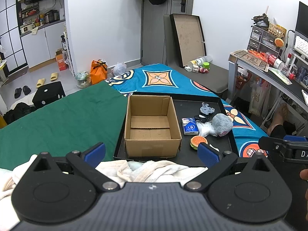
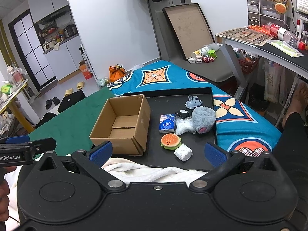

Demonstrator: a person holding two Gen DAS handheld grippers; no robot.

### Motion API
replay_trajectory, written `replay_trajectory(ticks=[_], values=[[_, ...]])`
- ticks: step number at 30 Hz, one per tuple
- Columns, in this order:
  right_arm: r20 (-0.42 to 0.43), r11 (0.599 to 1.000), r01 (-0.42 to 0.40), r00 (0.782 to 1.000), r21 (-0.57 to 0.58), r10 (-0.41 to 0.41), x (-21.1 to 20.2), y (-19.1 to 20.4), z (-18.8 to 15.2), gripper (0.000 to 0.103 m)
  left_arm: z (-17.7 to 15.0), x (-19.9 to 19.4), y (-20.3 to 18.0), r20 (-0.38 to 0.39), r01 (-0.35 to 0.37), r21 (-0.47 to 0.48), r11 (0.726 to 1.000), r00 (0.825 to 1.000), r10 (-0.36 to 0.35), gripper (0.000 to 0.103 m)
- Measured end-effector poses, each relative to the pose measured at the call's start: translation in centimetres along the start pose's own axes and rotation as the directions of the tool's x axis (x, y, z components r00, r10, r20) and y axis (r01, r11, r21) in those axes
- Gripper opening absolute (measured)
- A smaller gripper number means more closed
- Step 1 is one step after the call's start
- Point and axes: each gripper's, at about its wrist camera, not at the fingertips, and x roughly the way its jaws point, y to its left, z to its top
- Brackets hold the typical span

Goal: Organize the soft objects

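Both tongs, left (image 1: 152,152) and right (image 2: 157,152), gape apart, holding nothing. The empty cardboard box (image 2: 123,127) sits mid-frame on the black tray (image 2: 209,94), ready to receive the soft toys (burger squishy (image 2: 171,141), grey plush (image 2: 203,119)) clustered right of it.

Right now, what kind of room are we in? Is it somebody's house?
Probably a small studio flat. There's a bed with a patterned blue cover, a kitchen counter with cupboards at the back, slippers on the floor, and a cluttered desk beside the bed.
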Motion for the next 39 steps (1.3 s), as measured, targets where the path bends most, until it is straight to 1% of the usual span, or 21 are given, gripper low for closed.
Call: replay_trajectory(ticks=[8, 17, 21, 32, 39], values=[[-0.003, 1.000, -0.001, 1.000, 0.001, 0.001, 0.4, -0.2, -0.1, 0.103, -0.3, 0.3, 0.3, -0.004, -0.005, -0.007, 1.000, 1.000, 0.005, 0.101], [-0.027, 1.000, -0.001, 1.000, -0.001, 0.001, 1.8, -0.6, 0.0, 0.103, 0.3, 1.8, 0.4, -0.008, -0.028, -0.028, 0.999, 1.000, 0.028, 0.101], [-0.032, 1.000, 0.000, 0.999, 0.007, 0.000, 2.5, -1.0, 0.2, 0.103, 0.7, 2.4, 0.2, -0.012, -0.034, -0.017, 0.999, 0.999, 0.034, 0.101], [-0.072, 1.000, 0.014, 0.997, 0.012, -0.013, 5.2, -1.8, 0.9, 0.103, 1.4, 4.4, 0.5, -0.024, -0.055, -0.021, 0.998, 0.998, 0.054, 0.101], [-0.104, 0.999, 0.023, 0.994, 0.037, -0.019, 7.1, -3.2, 1.1, 0.103, 1.7, 6.3, 0.8, -0.051, -0.067, -0.027, 0.997, 0.997, 0.065, 0.101]])
